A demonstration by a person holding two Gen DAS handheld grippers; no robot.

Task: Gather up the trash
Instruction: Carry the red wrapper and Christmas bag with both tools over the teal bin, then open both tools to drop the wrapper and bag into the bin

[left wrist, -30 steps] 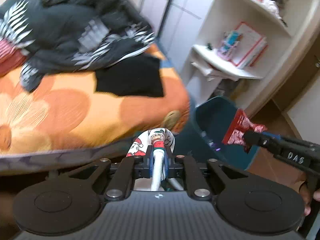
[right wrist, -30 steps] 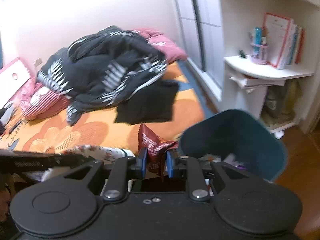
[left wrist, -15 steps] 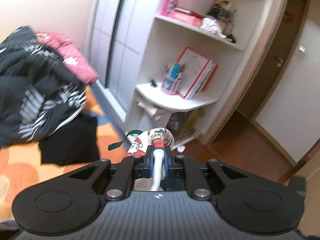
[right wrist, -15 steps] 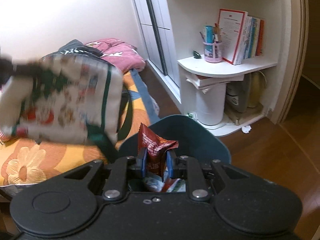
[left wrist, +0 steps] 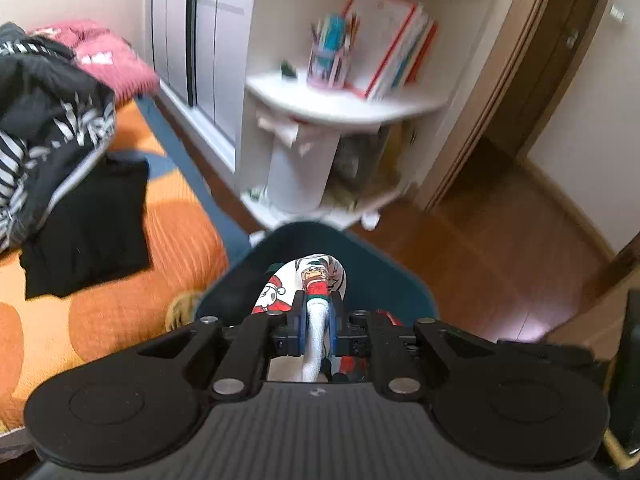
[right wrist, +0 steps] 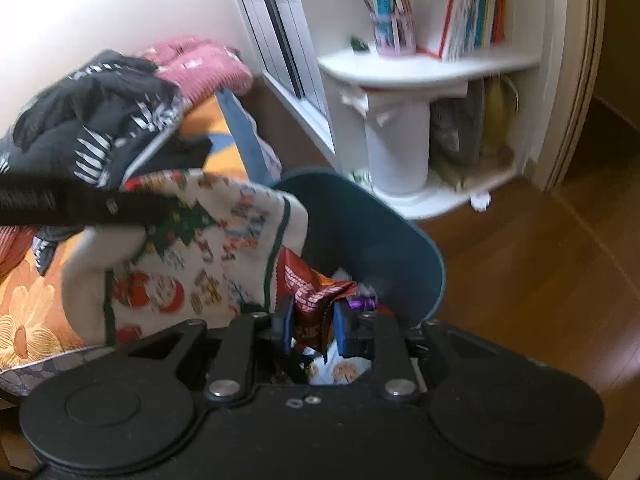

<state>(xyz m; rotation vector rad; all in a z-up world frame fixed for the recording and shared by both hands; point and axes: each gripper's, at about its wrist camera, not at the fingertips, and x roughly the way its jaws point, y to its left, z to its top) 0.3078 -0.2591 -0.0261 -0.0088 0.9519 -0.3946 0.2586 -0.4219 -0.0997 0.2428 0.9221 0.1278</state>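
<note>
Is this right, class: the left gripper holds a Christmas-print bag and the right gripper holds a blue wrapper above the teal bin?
Not quite. The wrapper in the right gripper is dark red, as the right wrist view shows. The left gripper does hold the Christmas-print bag above the teal bin.

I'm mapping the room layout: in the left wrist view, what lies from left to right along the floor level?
Orange flower-print bedspread → dark teal plastic trash bin → brown wooden floor.
</note>
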